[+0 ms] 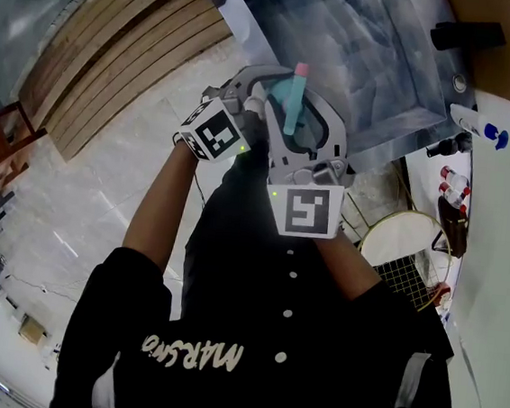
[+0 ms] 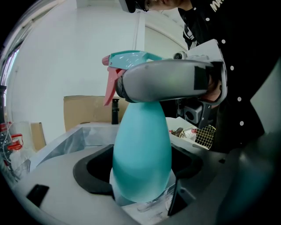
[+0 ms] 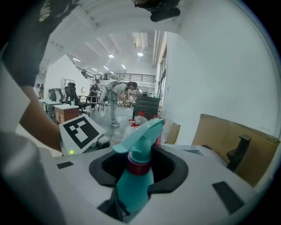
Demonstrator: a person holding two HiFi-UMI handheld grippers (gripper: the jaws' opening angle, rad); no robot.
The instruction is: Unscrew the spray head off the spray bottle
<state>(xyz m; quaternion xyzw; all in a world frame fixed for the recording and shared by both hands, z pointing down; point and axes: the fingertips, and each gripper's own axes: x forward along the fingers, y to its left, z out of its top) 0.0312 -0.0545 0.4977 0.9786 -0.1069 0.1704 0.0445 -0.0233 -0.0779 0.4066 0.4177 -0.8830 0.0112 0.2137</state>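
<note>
Two grippers clamp one spray bottle [image 2: 142, 149]: my left gripper [image 2: 142, 198] grips its body, my right gripper [image 3: 131, 192] its neck.

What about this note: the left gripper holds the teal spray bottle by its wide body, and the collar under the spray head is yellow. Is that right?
Not quite. The collar under the spray head is red, not yellow, as the right gripper view shows. The rest stands: the left gripper holds the teal spray bottle by its wide body.
</note>
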